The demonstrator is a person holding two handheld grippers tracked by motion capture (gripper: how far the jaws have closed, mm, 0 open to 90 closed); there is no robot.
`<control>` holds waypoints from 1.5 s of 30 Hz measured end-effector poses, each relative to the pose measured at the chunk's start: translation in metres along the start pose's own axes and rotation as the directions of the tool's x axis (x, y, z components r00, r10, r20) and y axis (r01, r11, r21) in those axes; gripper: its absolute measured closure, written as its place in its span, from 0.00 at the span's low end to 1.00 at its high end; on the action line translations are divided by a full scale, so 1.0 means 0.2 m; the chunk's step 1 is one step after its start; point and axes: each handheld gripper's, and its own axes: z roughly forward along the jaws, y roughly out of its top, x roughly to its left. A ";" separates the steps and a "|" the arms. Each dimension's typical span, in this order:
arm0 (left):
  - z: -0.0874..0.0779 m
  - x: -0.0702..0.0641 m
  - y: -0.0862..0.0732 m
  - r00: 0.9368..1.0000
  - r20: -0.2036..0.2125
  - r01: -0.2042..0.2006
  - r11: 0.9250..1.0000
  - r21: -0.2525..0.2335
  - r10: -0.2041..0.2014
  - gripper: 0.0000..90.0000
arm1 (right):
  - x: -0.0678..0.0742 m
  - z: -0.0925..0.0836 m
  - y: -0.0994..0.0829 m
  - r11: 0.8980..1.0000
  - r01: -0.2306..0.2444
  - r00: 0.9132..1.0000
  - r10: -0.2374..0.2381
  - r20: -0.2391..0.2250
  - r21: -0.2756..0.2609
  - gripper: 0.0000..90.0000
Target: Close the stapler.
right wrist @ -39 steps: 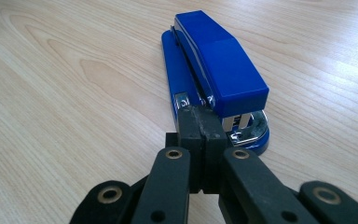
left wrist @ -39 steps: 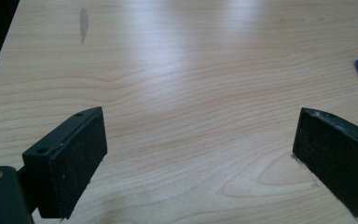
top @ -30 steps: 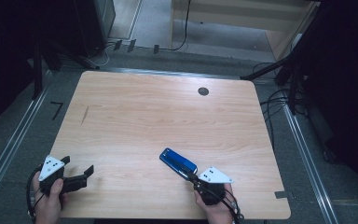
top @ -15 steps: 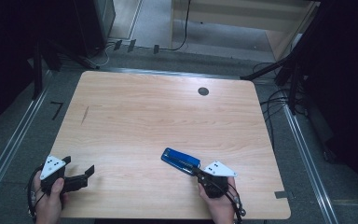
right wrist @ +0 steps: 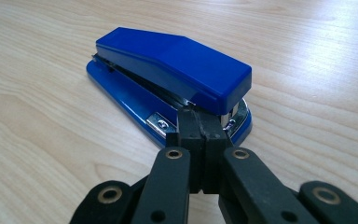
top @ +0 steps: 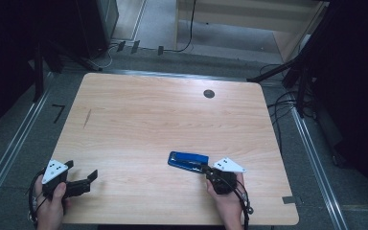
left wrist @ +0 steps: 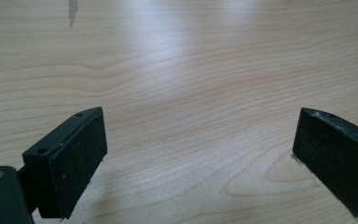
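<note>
Jaws pressed together, the right gripper (right wrist: 200,122) noses against the near end of a blue stapler (right wrist: 168,77); the left gripper (left wrist: 200,154) waits with jaws wide apart.

Lying flat on the wooden table (top: 139,120), near its front edge, the stapler looks rigid, fairly heavy for its size, with a glossy, probably slippery plastic cap. Pushed, it should slide; to lift it, clamping across its long sides near the middle seems safest.

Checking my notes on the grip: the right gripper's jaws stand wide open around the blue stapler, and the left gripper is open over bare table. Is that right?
Not quite. The right gripper has its jaws shut together, tips against the end of the blue stapler, as the right gripper view shows. The left gripper is indeed open over the bare table.
</note>
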 end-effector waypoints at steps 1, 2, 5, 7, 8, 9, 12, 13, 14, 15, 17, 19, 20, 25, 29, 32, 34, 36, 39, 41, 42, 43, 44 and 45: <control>0.00 0.00 0.00 1.000 -0.001 0.000 1.000 0.000 0.000 0.04 | -0.01 0.00 0.00 1.000 0.002 1.000 -0.002 0.004 0.000 1.00; 0.00 0.00 0.00 1.000 0.000 0.001 1.000 0.000 -0.001 0.04 | -0.01 0.01 0.01 1.000 -0.001 1.000 0.001 0.004 0.001 1.00; 0.00 0.00 0.00 1.000 0.000 0.001 1.000 0.000 -0.001 0.04 | -0.02 0.02 0.02 1.000 0.001 1.000 -0.001 0.007 0.002 1.00; 0.00 0.00 0.00 1.000 -0.001 0.002 1.000 0.001 -0.002 0.04 | -0.02 0.03 0.03 1.000 0.000 1.000 0.000 0.008 0.003 1.00; 0.00 0.00 0.00 1.000 -0.002 0.002 1.000 0.002 -0.002 0.04 | -0.02 0.03 0.03 1.000 0.000 1.000 0.000 0.012 0.004 1.00; 0.00 0.00 0.00 1.000 -0.001 0.003 1.000 0.003 -0.003 0.04 | -0.03 0.04 0.04 1.000 0.000 1.000 -0.001 0.011 0.005 1.00; 0.00 0.00 0.00 1.000 0.000 0.003 1.000 0.002 -0.003 0.04 | -0.03 0.05 0.05 1.000 -0.002 1.000 0.002 0.012 0.008 1.00; 0.00 0.00 0.00 1.000 0.000 0.004 1.000 0.002 -0.004 0.04 | -0.03 0.06 0.05 1.000 -0.001 1.000 0.001 0.014 0.010 1.00; 0.00 0.00 0.00 1.000 0.000 0.004 1.000 0.002 -0.004 0.04 | -0.04 0.07 0.06 1.000 0.002 1.000 -0.002 0.016 0.010 1.00; 0.00 0.00 0.00 1.000 0.000 0.005 1.000 0.002 -0.005 0.04 | -0.04 0.07 0.06 1.000 -0.001 1.000 0.001 0.014 0.009 1.00; 0.00 0.00 0.00 1.000 0.000 0.006 1.000 0.002 -0.006 0.04 | -0.04 0.08 0.06 1.000 -0.008 1.000 0.007 0.017 0.009 1.00; 0.00 0.00 0.00 1.000 -0.002 0.005 1.000 0.003 -0.005 0.04 | -0.05 0.08 0.07 1.000 -0.007 1.000 0.007 0.018 0.008 1.00; 0.00 0.00 0.00 1.000 -0.002 0.006 1.000 0.002 -0.006 0.04 | -0.05 0.08 0.07 1.000 -0.010 1.000 0.010 0.018 0.009 1.00; 0.00 0.00 0.00 1.000 -0.002 0.006 1.000 0.004 -0.006 0.04 | -0.06 0.09 0.08 1.000 -0.006 1.000 0.006 0.020 0.009 1.00; 0.00 0.00 0.00 1.000 -0.002 0.006 1.000 0.003 -0.006 0.04 | -0.07 0.08 0.08 1.000 -0.007 1.000 0.007 0.019 0.008 1.00; 0.00 0.00 0.00 1.000 -0.002 0.006 1.000 0.005 -0.006 0.04 | -0.08 0.05 0.07 1.000 -0.009 1.000 0.009 0.011 0.000 1.00; 0.00 0.00 0.00 1.000 -0.001 0.003 1.000 0.005 -0.003 0.04 | -0.09 0.03 0.07 1.000 -0.010 1.000 0.010 0.013 -0.002 1.00; 0.00 0.00 0.00 1.000 -0.001 0.005 1.000 0.005 -0.005 0.04 | -0.10 0.01 0.07 1.000 -0.014 1.000 0.014 0.011 -0.014 1.00; 0.00 0.00 0.00 1.000 -0.002 0.005 1.000 0.005 -0.005 0.04 | -0.12 -0.03 0.08 0.999 -0.034 0.999 0.035 0.005 -0.037 1.00; 0.00 0.00 0.00 1.000 -0.002 0.006 1.000 0.005 -0.006 0.04 | -0.14 -0.06 0.09 0.997 -0.044 0.999 0.044 0.004 -0.056 0.90; 0.00 0.00 0.00 1.000 -0.004 0.006 1.000 0.005 -0.006 0.04 | -0.15 -0.07 0.10 0.997 -0.048 0.999 0.048 -0.002 -0.062 0.84; 0.00 0.00 0.00 1.000 -0.004 0.007 1.000 0.004 -0.007 0.04 | -0.15 -0.08 0.10 0.996 -0.056 0.998 0.055 -0.011 -0.066 0.77; 0.00 0.00 0.00 1.000 -0.006 0.007 1.000 0.005 -0.007 0.04 | -0.16 -0.08 0.10 0.995 -0.060 0.998 0.059 -0.020 -0.074 0.70; 0.00 0.00 0.00 1.000 -0.007 0.008 1.000 0.004 -0.008 0.04 | -0.17 -0.09 0.11 0.995 -0.061 0.998 0.060 -0.022 -0.075 0.64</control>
